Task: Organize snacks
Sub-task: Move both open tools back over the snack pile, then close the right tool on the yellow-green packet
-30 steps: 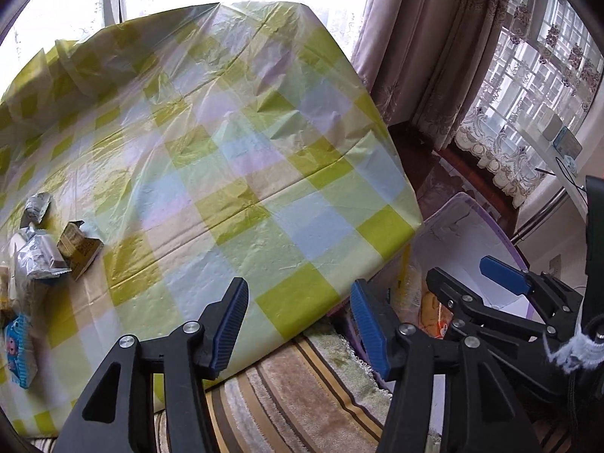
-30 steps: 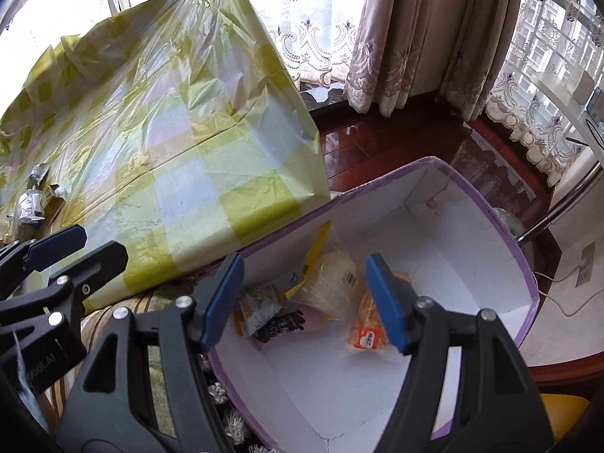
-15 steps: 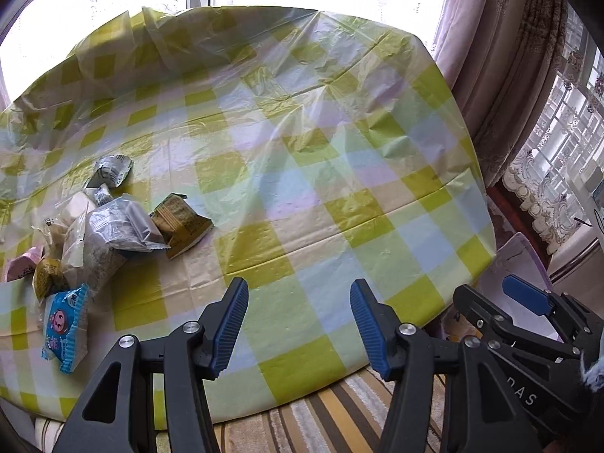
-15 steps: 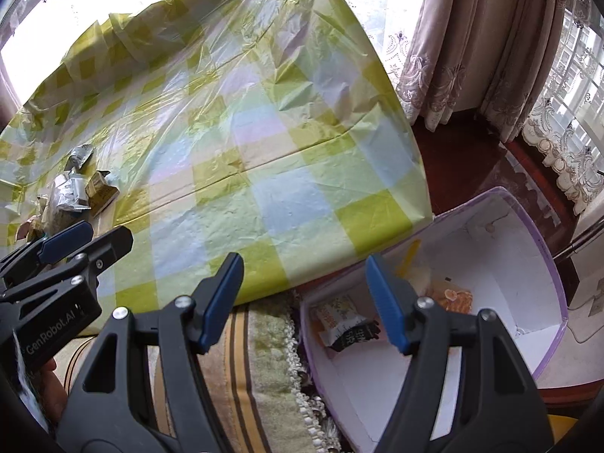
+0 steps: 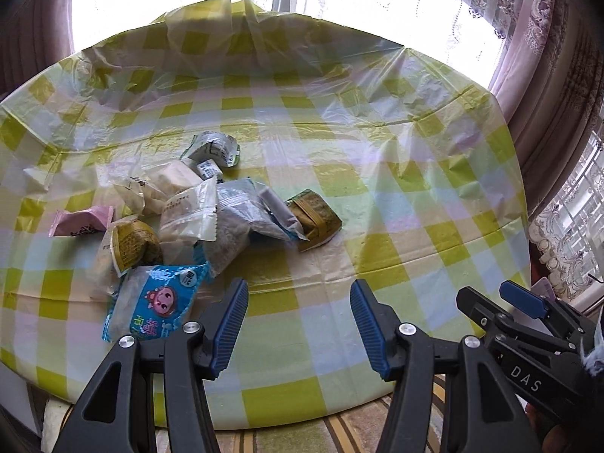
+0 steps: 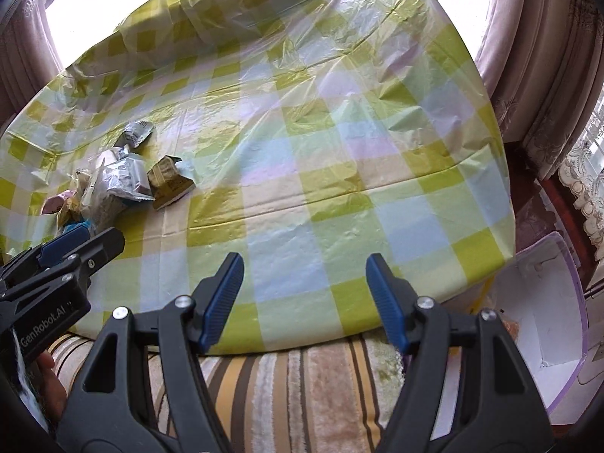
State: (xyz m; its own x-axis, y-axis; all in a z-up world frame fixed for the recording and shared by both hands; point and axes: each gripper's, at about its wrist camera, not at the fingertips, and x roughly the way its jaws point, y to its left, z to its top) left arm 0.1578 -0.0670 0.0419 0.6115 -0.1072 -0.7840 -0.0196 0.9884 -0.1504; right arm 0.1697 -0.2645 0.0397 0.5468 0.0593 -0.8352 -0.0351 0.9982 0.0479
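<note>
Both my left gripper [image 5: 298, 321] and right gripper [image 6: 304, 298] hang with fingers spread and nothing in them. The snacks [image 5: 196, 219] lie heaped together on the worktop [image 5: 396, 196], ahead and left of the left gripper; the box [image 6: 543, 317] sits on the floor, right. My worry: the packets overlap, so a pinch could drag two, or snag the loose plastic cover.
</note>
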